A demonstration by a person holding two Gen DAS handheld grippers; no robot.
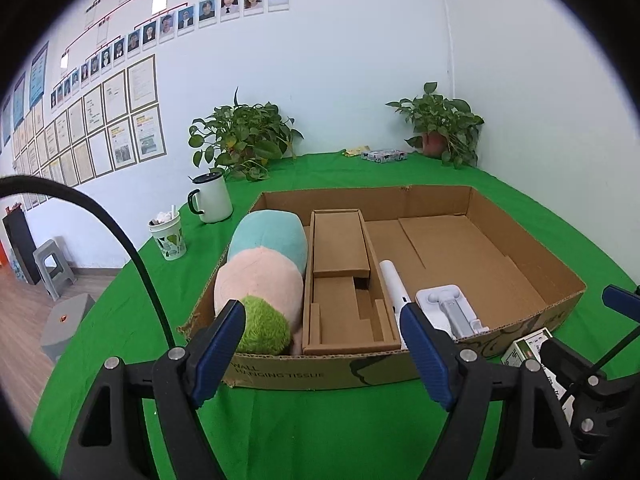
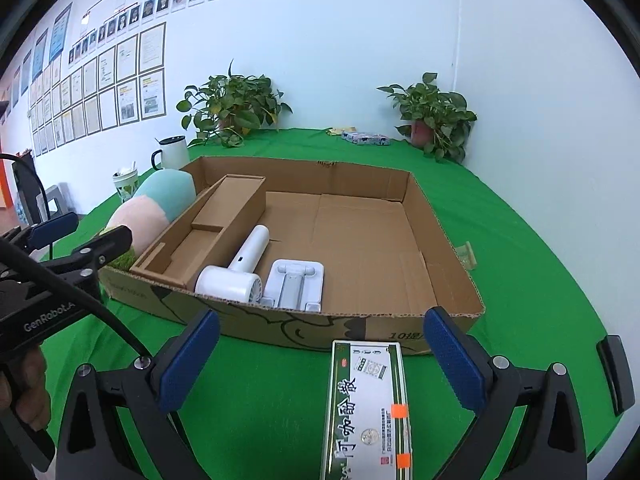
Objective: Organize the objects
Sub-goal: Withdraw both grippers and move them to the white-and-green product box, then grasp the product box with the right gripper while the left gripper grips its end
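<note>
Here, in the left wrist view, the left gripper (image 1: pixel 322 322) hung with its jaws wide and empty before the cardboard tray (image 1: pixel 520 240) on the green table (image 1: pixel 320 420); a plush toy (image 1: pixel 266 276) lay along the tray's left side, beside a cardboard insert (image 1: pixel 340 280). In the right wrist view, the right gripper (image 2: pixel 320 334) stood open, a medicine box (image 2: pixel 366 412) lying loose on the table between its jaws, near the tray; a white fan (image 2: pixel 236 272) and a white stand (image 2: pixel 294 282) lay inside at the near wall.
</note>
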